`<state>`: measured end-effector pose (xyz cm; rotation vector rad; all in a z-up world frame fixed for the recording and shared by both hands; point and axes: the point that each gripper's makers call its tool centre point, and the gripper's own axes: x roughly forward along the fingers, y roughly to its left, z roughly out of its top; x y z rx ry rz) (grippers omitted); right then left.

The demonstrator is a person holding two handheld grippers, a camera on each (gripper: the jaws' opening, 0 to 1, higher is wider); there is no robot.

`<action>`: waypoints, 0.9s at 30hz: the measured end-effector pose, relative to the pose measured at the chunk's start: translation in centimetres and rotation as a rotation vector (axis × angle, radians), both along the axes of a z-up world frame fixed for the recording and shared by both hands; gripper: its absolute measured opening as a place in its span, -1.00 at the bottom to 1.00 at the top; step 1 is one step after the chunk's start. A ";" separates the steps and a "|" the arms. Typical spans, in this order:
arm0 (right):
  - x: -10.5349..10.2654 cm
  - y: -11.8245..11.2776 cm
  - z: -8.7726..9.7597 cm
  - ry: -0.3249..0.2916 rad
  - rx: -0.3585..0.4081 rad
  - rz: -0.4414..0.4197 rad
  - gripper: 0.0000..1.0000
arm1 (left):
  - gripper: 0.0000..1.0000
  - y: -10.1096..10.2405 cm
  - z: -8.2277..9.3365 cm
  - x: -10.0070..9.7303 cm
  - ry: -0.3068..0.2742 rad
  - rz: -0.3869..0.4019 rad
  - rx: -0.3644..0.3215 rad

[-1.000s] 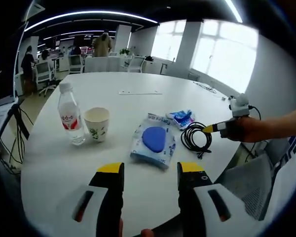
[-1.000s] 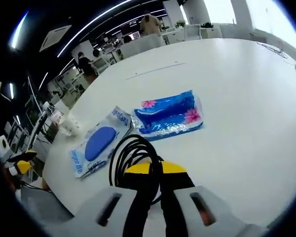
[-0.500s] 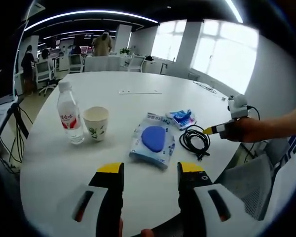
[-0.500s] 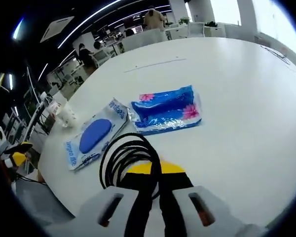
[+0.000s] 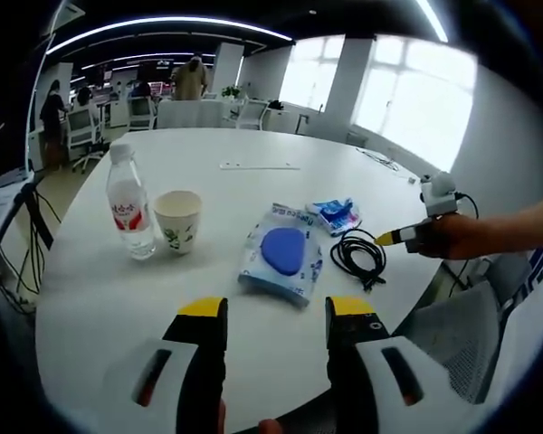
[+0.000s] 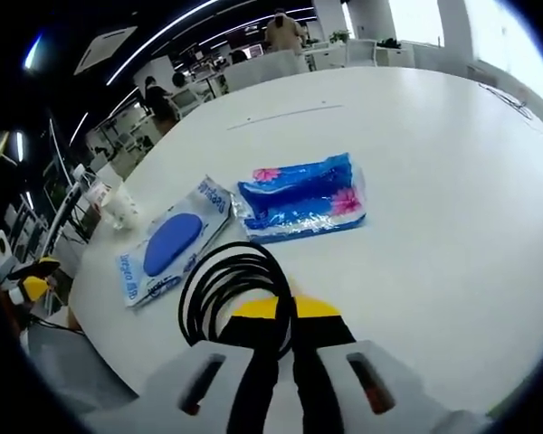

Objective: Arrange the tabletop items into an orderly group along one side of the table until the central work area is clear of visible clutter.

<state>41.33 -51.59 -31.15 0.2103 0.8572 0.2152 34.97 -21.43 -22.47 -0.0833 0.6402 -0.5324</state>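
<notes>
Right hand-held gripper (image 6: 285, 312), yellow-tipped, closed on a loop of the black coiled cable (image 6: 224, 291); the coil lies flat on the white round bench (image 6: 434, 181) directly ahead of the jaws. Beyond the coil, a glossy blue tissue pack (image 6: 299, 197) with pink flowers lies just beside a clear flat pouch holding a blue oval pad (image 6: 169, 246); wide bare bench surface extends to the right and far side. Left hand-held gripper (image 5: 276, 312), jaws parted with nothing between them, hovers over the near bench edge, which curves away on both sides. Ahead of it lies the pouch (image 5: 283, 255); the tissue pack (image 5: 337, 213) sits behind that, and the cable (image 5: 360, 255) rests to the right, near the bench rim, met there by the right hand-held gripper (image 5: 386, 238). Well apart to the left stand an upright clear plastic water bottle (image 5: 130, 204) with a red label and a paper cup (image 5: 178, 221), just beside each other. The bench's far half is open except for a thin strip (image 5: 259, 166).
</notes>
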 end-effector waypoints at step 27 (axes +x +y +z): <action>-1.2 1.5 1.0 -0.031 0.016 0.059 -0.84 | -0.18 -0.6 -1.6 -0.4 0.041 0.004 -0.007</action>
